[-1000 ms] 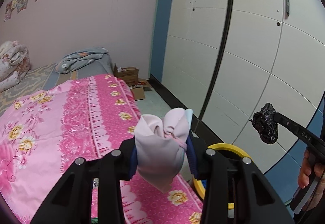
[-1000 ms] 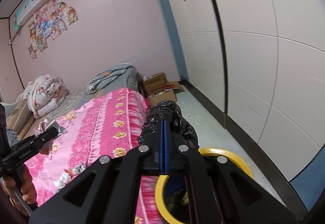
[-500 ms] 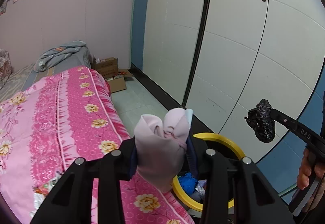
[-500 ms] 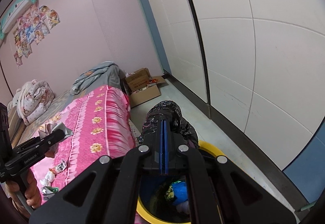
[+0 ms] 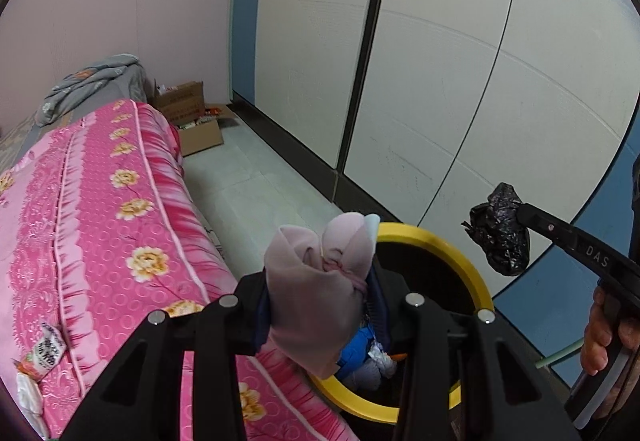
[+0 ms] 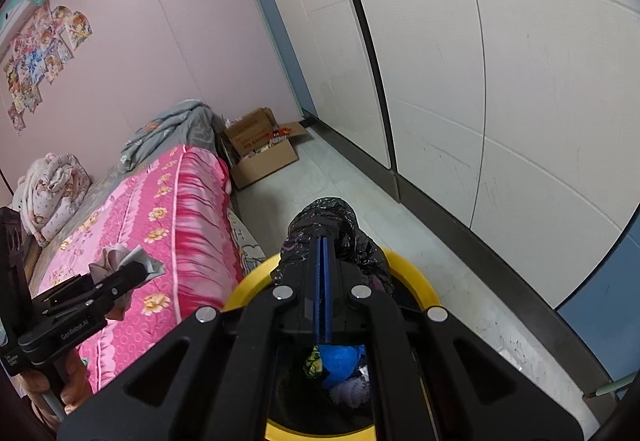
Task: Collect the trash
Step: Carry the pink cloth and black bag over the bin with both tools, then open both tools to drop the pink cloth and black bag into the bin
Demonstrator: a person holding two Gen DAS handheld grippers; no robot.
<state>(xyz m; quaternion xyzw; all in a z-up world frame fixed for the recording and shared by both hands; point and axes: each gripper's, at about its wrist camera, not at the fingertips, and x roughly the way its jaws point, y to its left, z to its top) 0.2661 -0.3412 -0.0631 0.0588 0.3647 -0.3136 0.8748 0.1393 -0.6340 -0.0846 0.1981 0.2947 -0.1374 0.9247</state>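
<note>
My left gripper [image 5: 320,281] is shut on a crumpled pale pink bag [image 5: 316,289] and holds it over the near left rim of the yellow-rimmed trash bin [image 5: 440,241]. My right gripper [image 6: 322,241] is shut on a crumpled black plastic bag [image 6: 332,225] above the same bin [image 6: 416,281]. The bin holds blue and white trash [image 6: 344,365]. In the left wrist view the black bag [image 5: 500,229] hangs right of the bin. In the right wrist view the pink bag [image 6: 120,261] sits at the left over the bed.
A bed with a pink flowered cover [image 5: 80,221] lies left of the bin, with a small wrapper [image 5: 46,349] on it. An open cardboard box [image 6: 260,153] stands on the floor beyond. White wardrobe doors [image 5: 460,61] run along the right.
Both grippers have swung right and down from over the bed toward the bin. The bin and its contents now show more fully beneath both held bags.
</note>
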